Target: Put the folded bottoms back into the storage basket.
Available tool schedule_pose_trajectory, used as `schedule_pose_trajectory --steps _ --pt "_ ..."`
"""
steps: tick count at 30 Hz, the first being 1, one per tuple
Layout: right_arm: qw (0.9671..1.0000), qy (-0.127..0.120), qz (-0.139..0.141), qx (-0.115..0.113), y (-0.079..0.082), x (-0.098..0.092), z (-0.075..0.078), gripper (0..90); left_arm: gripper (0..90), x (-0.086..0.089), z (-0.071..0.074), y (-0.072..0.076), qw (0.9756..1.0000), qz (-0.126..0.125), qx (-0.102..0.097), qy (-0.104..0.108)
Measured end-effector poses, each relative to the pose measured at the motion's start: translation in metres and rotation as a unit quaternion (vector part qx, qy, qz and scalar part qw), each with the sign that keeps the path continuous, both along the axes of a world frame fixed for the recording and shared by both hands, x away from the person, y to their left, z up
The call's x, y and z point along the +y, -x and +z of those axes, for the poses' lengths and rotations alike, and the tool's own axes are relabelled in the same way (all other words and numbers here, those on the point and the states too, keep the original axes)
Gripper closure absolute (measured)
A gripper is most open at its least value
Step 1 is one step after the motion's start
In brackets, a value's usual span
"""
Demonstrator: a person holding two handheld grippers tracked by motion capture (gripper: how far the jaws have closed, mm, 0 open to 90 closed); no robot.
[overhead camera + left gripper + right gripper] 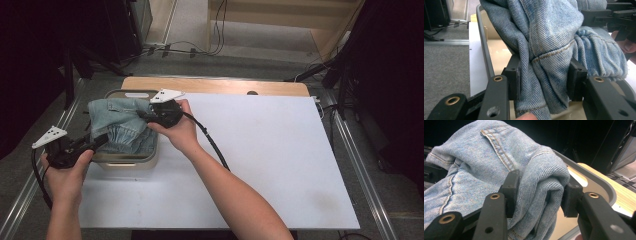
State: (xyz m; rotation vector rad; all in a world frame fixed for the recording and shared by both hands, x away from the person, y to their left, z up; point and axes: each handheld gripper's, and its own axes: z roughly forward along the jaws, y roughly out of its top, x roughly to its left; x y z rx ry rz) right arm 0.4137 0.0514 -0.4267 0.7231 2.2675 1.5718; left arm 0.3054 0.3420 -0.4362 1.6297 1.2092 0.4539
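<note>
A light-blue denim garment [120, 125] is bunched up over a cream bin with a grey rim [125, 93] at the left of the table. My left gripper [102, 140] reaches in from the bin's near-left corner. In the left gripper view its pads [512, 75] press on a thick fold of the denim [549, 50], above the bin's rim [484, 50]. My right gripper [145, 116] comes in from the bin's right side. It is shut on another bunched fold [541, 177], with the bin's rim [594, 178] behind it.
The bin stands on a white board [260, 160] that covers most of a wooden table [220, 85]. Metal rails [355, 165] run along both sides. Cables [190, 50] and dark stands lie on the floor beyond the far edge.
</note>
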Motion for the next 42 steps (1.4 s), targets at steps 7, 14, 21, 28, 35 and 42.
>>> schedule_pose_trajectory --steps 7,14,21,28,35,42 --pt "0.9999 -0.002 -0.009 -0.013 -0.004 -0.002 -0.007 53.7 52.9 -0.004 0.000 -0.007 1.0000 0.001 0.006 -0.008" --pt "0.9998 -0.002 -0.008 -0.017 -0.008 -0.005 -0.009 52.3 49.3 -0.005 -0.002 -0.011 0.9998 0.002 0.015 -0.010" --pt "0.9998 0.011 -0.015 -0.006 -0.012 -0.006 -0.013 41.5 36.0 -0.005 -0.005 -0.011 0.9997 0.012 0.017 -0.014" --pt "0.9992 0.003 -0.039 -0.007 -0.015 -0.025 -0.008 18.7 27.8 -0.001 -0.003 -0.009 0.9996 0.018 0.009 0.019" --pt "0.9990 0.000 -0.044 -0.003 -0.003 -0.054 -0.002 15.9 26.5 -0.003 0.001 -0.007 0.9995 0.009 0.004 0.031" --pt "0.9989 0.000 -0.040 0.023 0.015 -0.077 0.002 8.6 26.7 -0.014 0.008 -0.005 0.9996 -0.006 -0.002 0.029"
